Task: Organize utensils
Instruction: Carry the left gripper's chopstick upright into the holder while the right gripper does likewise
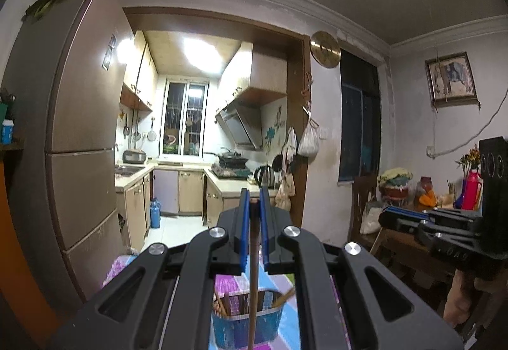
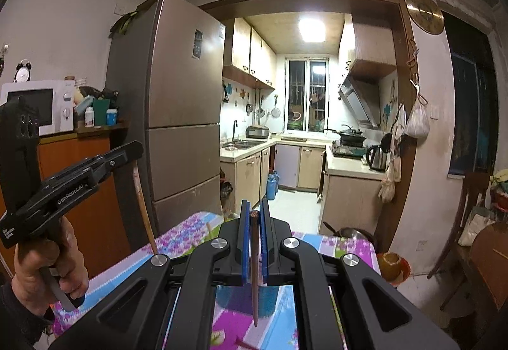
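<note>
A: How are the two chopsticks held, and why that way?

B: One chopstick (image 1: 253,270) is clamped between the blue pads of the left gripper (image 1: 253,200), with its blunt end level with the fingertips and its shaft hanging down. A second chopstick (image 2: 255,267) is pinched in the same way by the right gripper (image 2: 255,207). Both sets of fingers are closed on wood, with no gap to be seen on either side of either stick. An upright hold seems to be chosen so that each tip can be lowered straight into a narrow opening.

A: And where is the holder?

B: The blue utensil cup (image 1: 246,318) is seen below the left gripper, on the floral tablecloth (image 2: 187,235). Other chopsticks (image 1: 285,294) are already leant against its rim. The left stick is hung over the cup's mouth, and its lower end is cut off at the frame's edge, so it cannot be told whether the inside is reached. In the right view only a blue shape is made out under the fingers; the pointed tip there is suspended above the cloth.

A: What is judged to be left?

B: Both sticks are not yet released. The left one looks closer to being dropped. Care would be needed so the leaning sticks are not knocked.
</note>
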Demonstrator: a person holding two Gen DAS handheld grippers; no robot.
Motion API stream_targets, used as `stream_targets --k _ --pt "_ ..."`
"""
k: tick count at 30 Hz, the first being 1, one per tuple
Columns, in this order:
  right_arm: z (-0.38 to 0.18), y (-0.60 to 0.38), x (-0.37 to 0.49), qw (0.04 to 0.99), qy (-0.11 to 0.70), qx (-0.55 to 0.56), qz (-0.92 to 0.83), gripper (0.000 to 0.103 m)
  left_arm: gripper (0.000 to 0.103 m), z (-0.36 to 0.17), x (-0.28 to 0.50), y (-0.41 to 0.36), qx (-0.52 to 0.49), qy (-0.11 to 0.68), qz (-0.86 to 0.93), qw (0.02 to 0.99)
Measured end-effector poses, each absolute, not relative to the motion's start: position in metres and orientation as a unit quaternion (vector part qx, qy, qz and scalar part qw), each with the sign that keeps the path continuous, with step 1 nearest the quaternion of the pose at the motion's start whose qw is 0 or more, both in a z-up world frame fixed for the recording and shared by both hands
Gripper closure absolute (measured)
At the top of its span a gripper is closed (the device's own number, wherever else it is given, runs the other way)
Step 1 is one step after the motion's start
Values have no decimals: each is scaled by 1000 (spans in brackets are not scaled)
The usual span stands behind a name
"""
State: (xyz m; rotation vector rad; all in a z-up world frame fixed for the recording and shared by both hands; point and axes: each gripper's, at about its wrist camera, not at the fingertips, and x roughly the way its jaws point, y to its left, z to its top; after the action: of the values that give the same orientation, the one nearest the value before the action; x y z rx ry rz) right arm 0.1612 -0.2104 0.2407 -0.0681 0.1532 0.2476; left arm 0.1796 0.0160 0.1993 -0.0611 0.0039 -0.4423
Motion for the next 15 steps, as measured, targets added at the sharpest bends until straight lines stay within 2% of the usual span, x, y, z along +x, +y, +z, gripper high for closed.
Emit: stream_targets --k 7,15 --pt "271 -215 206 990 59 -29 125 96 98 218 209 -4 -27 -14 -210 977" --pt "269 -222 252 989 67 -21 130 96 98 212 244 -24 -29 -16 -199 979"
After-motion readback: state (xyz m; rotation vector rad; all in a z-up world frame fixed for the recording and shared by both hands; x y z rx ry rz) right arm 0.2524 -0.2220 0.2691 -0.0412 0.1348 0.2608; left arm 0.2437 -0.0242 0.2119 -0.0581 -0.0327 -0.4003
